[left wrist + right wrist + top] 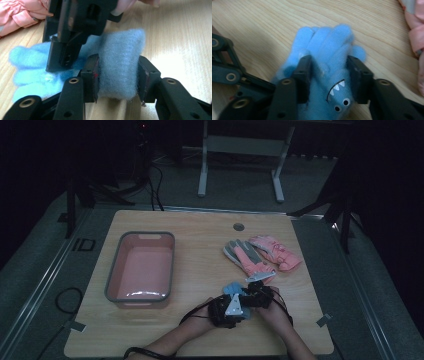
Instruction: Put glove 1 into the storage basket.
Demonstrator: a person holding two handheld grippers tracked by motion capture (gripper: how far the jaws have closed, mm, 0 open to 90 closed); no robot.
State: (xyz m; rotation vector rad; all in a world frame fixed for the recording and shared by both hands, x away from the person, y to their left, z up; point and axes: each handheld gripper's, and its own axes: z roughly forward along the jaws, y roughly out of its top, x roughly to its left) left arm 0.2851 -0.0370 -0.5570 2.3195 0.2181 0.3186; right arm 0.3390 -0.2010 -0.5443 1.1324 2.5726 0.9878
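Low and right of centre in the high view, both hand-held grippers clenched one blue glove (pixel 232 288) on the wooden surface (pixel 200 245): the left hand-held gripper (pixel 117 75) on its cuff, the right hand-held gripper (pixel 328 72) across its fingers. Pulled unevenly, the soft fleece could slip a jaw, likely missing the pink basin (pixel 112 280).

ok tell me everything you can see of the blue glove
The blue glove is fuzzy, fleece-like, with a cartoon face: white teeth and two round eyes. It lies flat on the wooden table, near the pink gloves. The left hand-held gripper clamps its cuff end; the right hand-held gripper clamps it near the fingers.
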